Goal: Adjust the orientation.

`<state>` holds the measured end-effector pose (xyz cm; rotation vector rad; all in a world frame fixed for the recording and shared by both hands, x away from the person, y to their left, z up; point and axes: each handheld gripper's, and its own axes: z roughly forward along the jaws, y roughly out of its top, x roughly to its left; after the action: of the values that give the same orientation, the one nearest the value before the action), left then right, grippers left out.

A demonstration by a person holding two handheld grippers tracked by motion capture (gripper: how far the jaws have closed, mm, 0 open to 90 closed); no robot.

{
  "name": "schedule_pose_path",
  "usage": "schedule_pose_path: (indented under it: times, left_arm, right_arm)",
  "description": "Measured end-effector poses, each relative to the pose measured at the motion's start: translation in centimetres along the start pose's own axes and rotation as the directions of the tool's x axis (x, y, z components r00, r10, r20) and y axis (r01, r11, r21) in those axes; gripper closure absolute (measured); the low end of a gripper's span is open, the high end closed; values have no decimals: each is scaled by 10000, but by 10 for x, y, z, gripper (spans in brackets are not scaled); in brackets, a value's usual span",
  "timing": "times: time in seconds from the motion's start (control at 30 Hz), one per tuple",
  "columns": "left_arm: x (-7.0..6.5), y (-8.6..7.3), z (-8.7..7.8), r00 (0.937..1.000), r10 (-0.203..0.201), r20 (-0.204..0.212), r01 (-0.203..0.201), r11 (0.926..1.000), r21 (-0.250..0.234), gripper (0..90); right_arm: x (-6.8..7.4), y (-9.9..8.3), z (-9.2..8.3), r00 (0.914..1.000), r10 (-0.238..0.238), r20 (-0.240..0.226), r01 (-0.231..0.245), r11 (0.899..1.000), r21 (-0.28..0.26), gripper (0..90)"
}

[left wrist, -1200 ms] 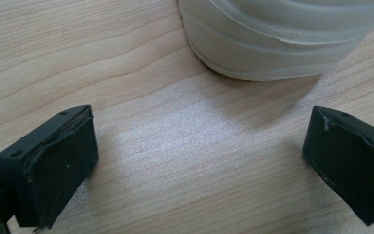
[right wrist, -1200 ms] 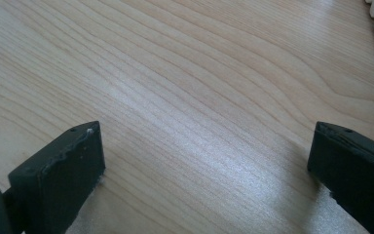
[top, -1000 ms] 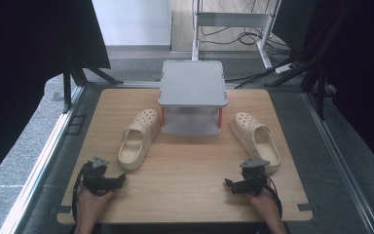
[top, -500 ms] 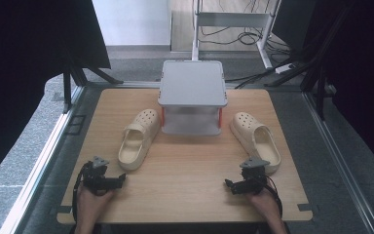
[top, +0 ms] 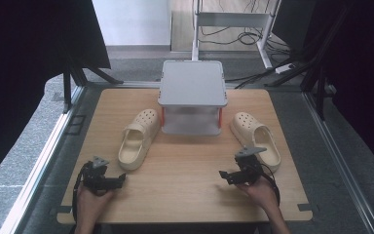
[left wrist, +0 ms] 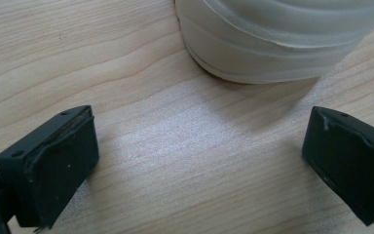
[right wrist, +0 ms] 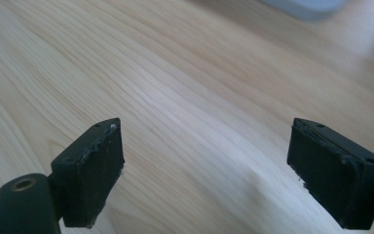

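Two cream clogs lie on the wooden table (top: 190,195). The left clog (top: 137,138) is left of a grey two-tier stand (top: 192,92); the right clog (top: 256,139) is to the stand's right. My left gripper (top: 120,180) rests near the table's front left, open, just below the left clog's heel (left wrist: 277,44), with bare wood between its jaws (left wrist: 199,165). My right gripper (top: 222,174) is held at the front right, left of the right clog. It is open and its jaws have just been closing a little, with only bare wood between them (right wrist: 207,170).
The stand has orange posts (top: 163,114) and sits at the back middle of the table. A metal frame (top: 58,131) runs along the table's sides. Cables (top: 253,34) and a grey rack lie on the floor beyond the far edge.
My right gripper has lifted slightly off the table and shifted a little away from the front edge. The left gripper and both clogs have stayed put.
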<state>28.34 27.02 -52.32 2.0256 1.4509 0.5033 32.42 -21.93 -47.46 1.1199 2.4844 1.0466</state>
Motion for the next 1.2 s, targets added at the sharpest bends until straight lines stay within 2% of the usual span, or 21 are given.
schedule_pose_path:
  times: [0.13,0.17,0.2,0.4,0.43,0.47,0.73,1.0,1.07,1.2]
  left_arm:
    - [0,0,0,10000,-1,1,1,10000,0,0]
    - [0,0,0,10000,-1,1,1,10000,0,0]
    - [0,0,0,10000,2,2,-2,10000,-1,0]
    - [0,0,0,10000,-10,7,10,10000,-17,0]
    - [0,0,0,10000,-10,7,10,10000,-17,0]
    - [0,0,0,10000,-10,10,10,10000,-17,0]
    - [0,0,0,10000,70,26,-70,10000,24,0]
    - [0,0,0,10000,49,40,-49,10000,16,0]
    - [0,0,0,9999,120,47,-120,9999,40,0]
    - [0,0,0,9999,146,61,-146,9999,51,0]
  right_arm:
    - [10,21,4,9994,-207,-290,204,9997,-98,142]
    - [10,21,4,9994,-207,-290,204,9997,-98,142]
    - [16,32,8,9981,-326,-523,317,9993,-180,147]
    - [34,60,22,9913,-799,-1050,781,9967,-208,176]
    - [34,60,22,9913,-799,-1050,781,9967,-208,176]
    - [41,70,29,9887,-929,-1172,919,9957,-139,175]
    - [56,98,54,9842,-1136,-1359,1161,9932,109,156]
    - [69,121,76,9791,-1370,-1501,1391,9903,29,169]
    - [74,129,84,9788,-1317,-1569,1325,9912,-52,174]
    - [84,144,103,9766,-1491,-1547,1512,9885,12,181]
